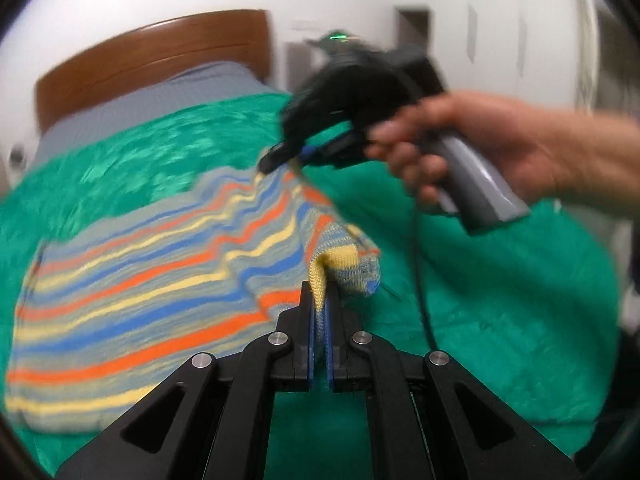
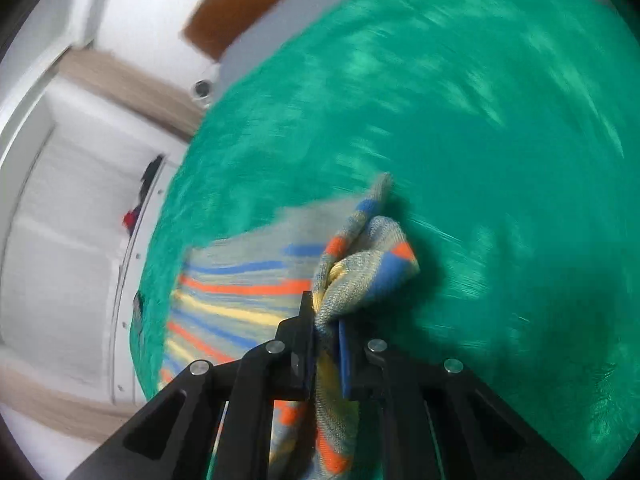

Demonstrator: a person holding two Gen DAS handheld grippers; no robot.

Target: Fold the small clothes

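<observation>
**Both tongs pinching the striped knit over the green blanket**

- Left gripper (image 1: 319,300): jaws closed on a yellow-edged corner of the striped knit garment (image 1: 140,280); cloth sits squeezed between the blue pads.
- Right gripper (image 2: 326,320): jaws clamped on a bunched fold of the same garment (image 2: 240,288). In the left wrist view this gripper (image 1: 276,158) pinches the garment's far edge, held by a bare hand (image 1: 460,148) on a grey handle; a black cable hangs down from it.
- Garment: grey knit with orange, blue and yellow stripes. The edge between the two grippers is raised; the rest spreads leftward on the green blanket (image 1: 500,300).
- Blanket is fuzzy, covers the bed; grey sheet (image 1: 160,100) and brown wooden headboard (image 1: 152,52) beyond it.
- Both views motion-blurred; fine detail of the knit is unclear.
- Right wrist view: white cupboards (image 2: 72,220) beside the bed.
</observation>
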